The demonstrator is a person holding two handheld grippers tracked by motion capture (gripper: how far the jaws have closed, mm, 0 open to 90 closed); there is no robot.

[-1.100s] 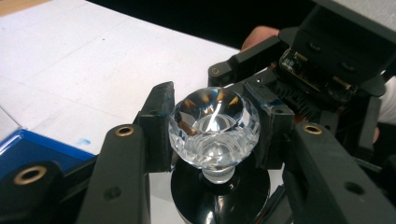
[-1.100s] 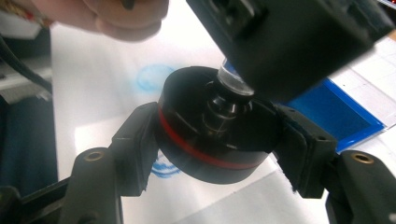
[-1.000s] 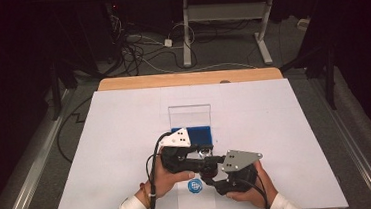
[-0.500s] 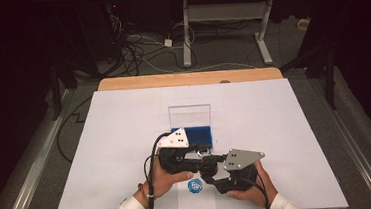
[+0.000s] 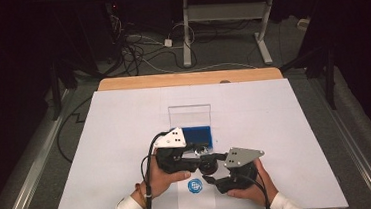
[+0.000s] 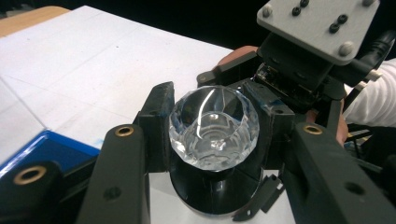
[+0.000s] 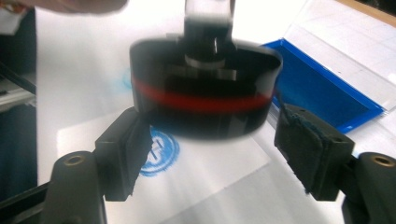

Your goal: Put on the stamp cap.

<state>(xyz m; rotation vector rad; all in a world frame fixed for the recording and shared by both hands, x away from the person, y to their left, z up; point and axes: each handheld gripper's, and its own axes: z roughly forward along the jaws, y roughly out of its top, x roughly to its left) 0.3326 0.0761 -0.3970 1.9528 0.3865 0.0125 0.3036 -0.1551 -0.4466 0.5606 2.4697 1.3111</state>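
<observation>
A stamp with a round black base (image 7: pixel 205 100) banded in red and a clear faceted knob (image 6: pixel 214 126) hangs just above the table near its front edge (image 5: pixel 208 165). My left gripper (image 6: pixel 215 119) is shut on the knob, pads pressing both sides. My right gripper (image 7: pixel 219 140) reaches in from the opposite side at the level of the base. Its jaws have just been opening: the base lies between them, blurred, with a gap at the right pad (image 7: pixel 306 144). In the high view the left gripper (image 5: pixel 204 159) and right gripper (image 5: pixel 212 176) meet at the stamp.
A round blue print (image 5: pixel 195 185) marks a small sheet (image 5: pixel 196 200) under the stamp. Just behind sits a blue ink pad (image 5: pixel 197 133) in a clear case with its lid (image 5: pixel 189 115) raised. White table cover (image 5: pixel 285 126) spreads to both sides.
Both hands stay at the same spot over the sheet. No shift of the stamp is visible in the high view.
</observation>
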